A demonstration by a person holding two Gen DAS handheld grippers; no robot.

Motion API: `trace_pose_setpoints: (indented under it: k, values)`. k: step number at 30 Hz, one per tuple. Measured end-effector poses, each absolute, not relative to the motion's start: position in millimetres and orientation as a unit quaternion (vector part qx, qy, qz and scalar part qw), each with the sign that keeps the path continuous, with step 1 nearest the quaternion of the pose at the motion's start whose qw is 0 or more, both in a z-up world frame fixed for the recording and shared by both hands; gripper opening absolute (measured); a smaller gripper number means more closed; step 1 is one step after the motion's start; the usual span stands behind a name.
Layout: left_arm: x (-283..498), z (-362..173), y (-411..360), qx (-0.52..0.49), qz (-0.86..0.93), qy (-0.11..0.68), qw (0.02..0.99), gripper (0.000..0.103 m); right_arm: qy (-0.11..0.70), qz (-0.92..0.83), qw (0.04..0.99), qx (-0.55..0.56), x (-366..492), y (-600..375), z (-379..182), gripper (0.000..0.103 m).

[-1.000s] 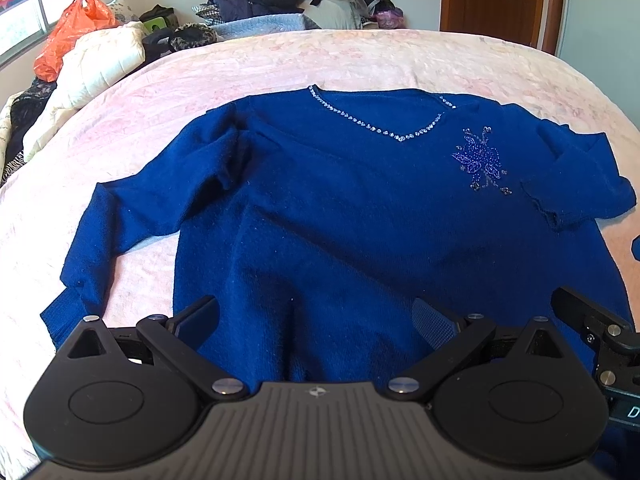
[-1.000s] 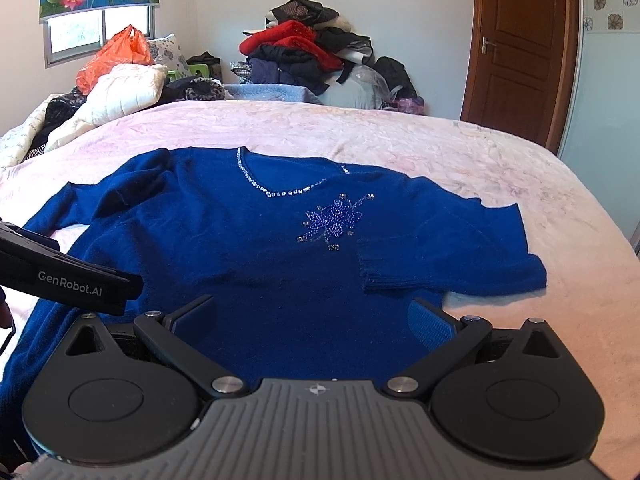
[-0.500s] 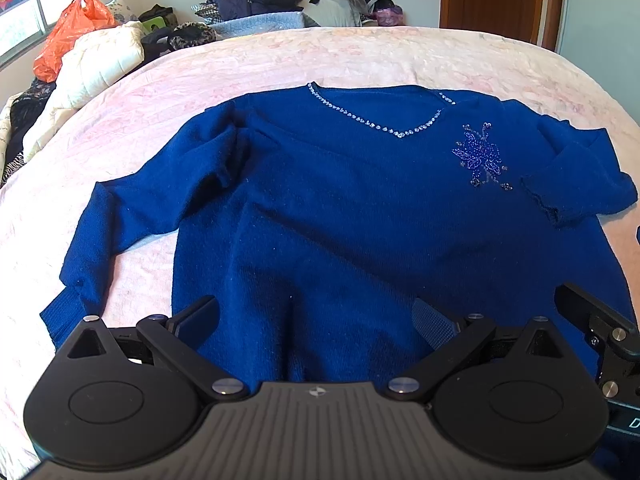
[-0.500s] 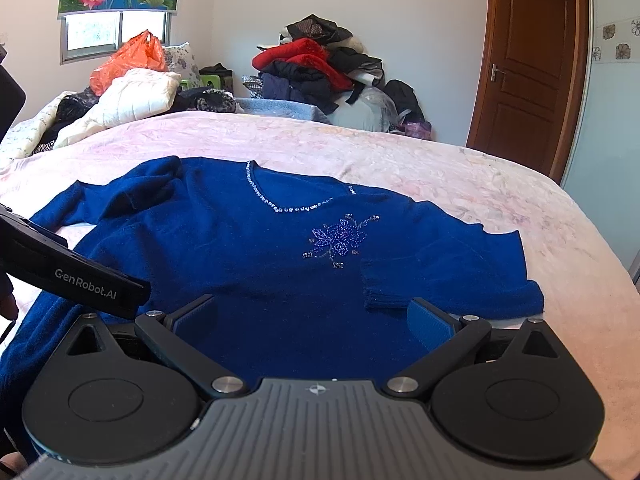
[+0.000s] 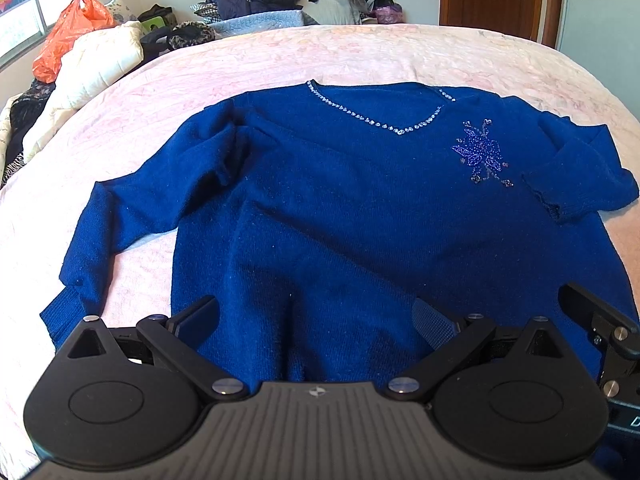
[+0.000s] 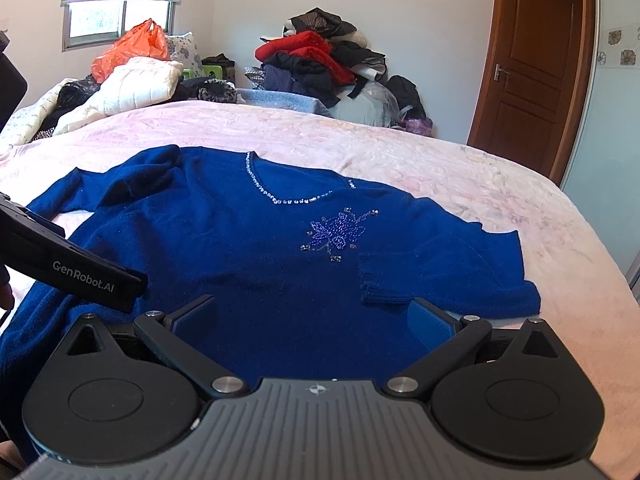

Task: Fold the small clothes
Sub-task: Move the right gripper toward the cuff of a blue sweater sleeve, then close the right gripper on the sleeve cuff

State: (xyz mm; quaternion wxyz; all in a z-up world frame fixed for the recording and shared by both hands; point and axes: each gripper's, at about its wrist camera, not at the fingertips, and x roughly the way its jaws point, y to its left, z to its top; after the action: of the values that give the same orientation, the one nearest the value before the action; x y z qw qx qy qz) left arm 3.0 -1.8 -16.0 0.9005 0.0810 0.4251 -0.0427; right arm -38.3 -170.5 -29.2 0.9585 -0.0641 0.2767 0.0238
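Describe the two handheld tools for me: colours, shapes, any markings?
Both match: the left tool and right tool have matte black linkage arms, round black discs, silver screws, a ribbed grey centre plate and blue textured pads. White "GenRobot.AI" lettering marks the left tool's side.

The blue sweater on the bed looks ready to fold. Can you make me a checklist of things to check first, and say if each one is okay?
1. Sweater lies front up on the bed: ok.
2. Body smooth: not ok, ridges run down its middle.
3. Left sleeve spread out to the side: ok, though bunched at the shoulder.
4. Right sleeve spread out: not ok, its cuff is folded in over the body.
5. Left tool open and holding nothing: ok.
6. Right tool open and holding nothing: ok.
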Motion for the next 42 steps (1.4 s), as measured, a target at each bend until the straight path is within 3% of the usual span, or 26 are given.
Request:
trace_pose_setpoints:
  k: [15, 22, 29, 35, 36, 38, 41, 42]
  values:
    - [3, -16, -4, 0.086, -0.043, 0.424, 0.9, 0.103, 0.277, 0.015, 0.956, -0.099, -37, -175, -35, 0.096]
    - [3, -13, -12, 0.1, -0.047, 0.413, 0.904, 0.103, 0.263, -0.007, 0.953, -0.152, -25, -187, -41, 0.087]
    - [11, -12, -19, 0.107, -0.049, 0.413, 0.903, 0.103, 0.296, -0.015, 0.918, -0.263, 8, -200, -71, 0.071]
    - [18, -15, -24, 0.109, -0.051, 0.42, 0.899, 0.103, 0.271, -0.007, 0.917, -0.292, 28, -202, -83, 0.069]
    - [19, -15, -25, 0.11, -0.051, 0.422, 0.899, 0.103, 0.268, -0.005, 0.918, -0.293, 33, -202, -84, 0.066]
    - [20, -16, -26, 0.111, -0.052, 0.423, 0.898, 0.103, 0.27, 0.001, 0.916, -0.297, 43, -201, -87, 0.039]
    - [23, -17, -25, 0.112, -0.049, 0.425, 0.897, 0.103, 0.274, 0.005, 0.914, -0.298, 53, -201, -91, 0.012]
    - [24, -17, -24, 0.112, -0.047, 0.427, 0.896, 0.103, 0.273, 0.008, 0.918, -0.287, 54, -204, -88, 0.009]
